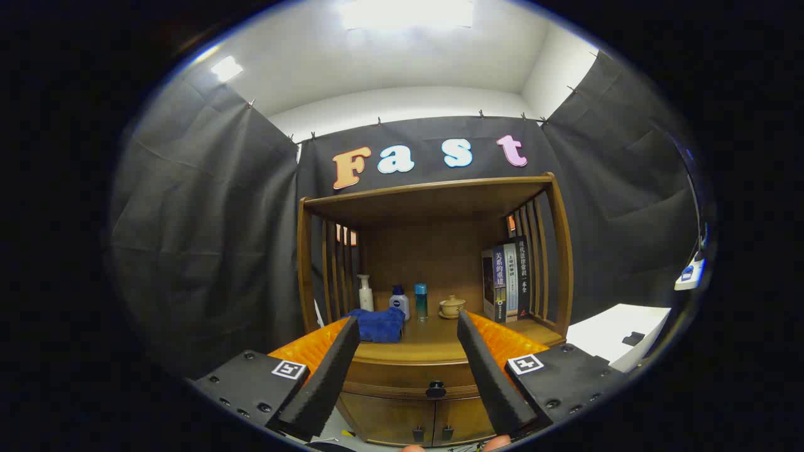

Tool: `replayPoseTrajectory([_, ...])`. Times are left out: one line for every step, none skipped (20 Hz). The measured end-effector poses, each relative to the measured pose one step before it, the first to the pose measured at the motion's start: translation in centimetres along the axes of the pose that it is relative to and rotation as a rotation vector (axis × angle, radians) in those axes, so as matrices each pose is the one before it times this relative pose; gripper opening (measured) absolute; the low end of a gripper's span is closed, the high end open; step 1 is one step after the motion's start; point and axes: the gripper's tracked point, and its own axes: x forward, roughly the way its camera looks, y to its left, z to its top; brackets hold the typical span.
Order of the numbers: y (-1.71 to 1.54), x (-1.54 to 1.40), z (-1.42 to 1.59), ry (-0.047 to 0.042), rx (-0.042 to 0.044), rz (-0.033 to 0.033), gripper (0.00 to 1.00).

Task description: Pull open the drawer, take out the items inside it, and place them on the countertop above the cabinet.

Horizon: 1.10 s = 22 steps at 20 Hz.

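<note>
Drawer (pixel 411 376) is seen closed, its knob (pixel 435 390) untouched between the spread, empty fingers of the gripper (pixel 408 370), so opening and unloading are all left.

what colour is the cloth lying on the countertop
Blue; the cloth shows best in the gripper view, just beyond the open gripper.

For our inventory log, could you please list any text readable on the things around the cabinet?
Books: spine lettering, too small to read surely.
White bottle: label blurred.
Gripper, open, fingers either side of the drawer knob ahead: square coded markers, no words.
</note>
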Motion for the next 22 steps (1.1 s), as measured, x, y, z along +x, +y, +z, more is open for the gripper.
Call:
replayPoseTrajectory([0.041,0.031,0.034,-0.00323,0.00102,0.00056,1.00])
replayPoseTrajectory([0.078,-0.060,-0.031,-0.00110,0.00045,0.00159,1.00])
replayPoseTrajectory([0.004,-0.017,0.011,0.00023,-0.00056,0.00057,1.00])
replayPoseTrajectory([0.033,0.057,0.009,-0.00034,-0.00095,-0.00047,1.00])
replayPoseTrajectory([-0.004,-0.098,-0.005,-0.00031,0.00193,0.00026,1.00])
replayPoseTrajectory([0.219,-0.093,0.015,-0.00123,0.00237,0.00518,1.00])
replayPoseTrajectory([0.172,0.077,0.041,-0.00128,0.00030,0.00483,1.00])
replayPoseTrajectory([0.046,0.049,0.012,-0.00085,-0.00411,0.00390,1.00])
replayPoseTrajectory([-0.036,0.019,-0.037,0.00086,-0.00655,0.00295,1.00])
replayPoseTrajectory([-0.035,0.057,-0.087,-0.00058,-0.00464,0.00079,1.00])
replayPoseTrajectory([-0.012,-0.043,0.000,0.00112,-0.00024,0.00246,1.00])
replayPoseTrajectory([0.041,0.033,-0.111,0.00157,0.00085,0.00226,1.00])
replayPoseTrajectory([-0.052,-0.119,-0.004,0.00046,-0.00130,0.00029,1.00])
replayPoseTrajectory([-0.169,0.038,-0.010,-0.00091,-0.00356,-0.00362,1.00])
replayPoseTrajectory([-0.159,0.057,0.044,-0.00071,-0.00317,-0.00357,1.00])
replayPoseTrajectory([-0.101,-0.002,-0.046,0.00023,-0.00061,-0.00234,1.00])
replayPoseTrajectory([0.028,-0.049,-0.098,0.00240,0.00195,-0.00008,1.00])
replayPoseTrajectory([0.003,-0.034,-0.090,0.00366,0.00332,-0.00017,1.00])
replayPoseTrajectory([-0.006,-0.066,-0.004,0.00212,0.00342,-0.00124,1.00])
replayPoseTrajectory([0.053,-0.032,0.004,0.00005,0.00216,-0.00122,1.00])
replayPoseTrajectory([0.033,0.030,-0.002,0.00022,0.00050,-0.00035,1.00])
replayPoseTrajectory([0.032,-0.020,-0.001,-0.00060,-0.00012,0.00023,1.00])
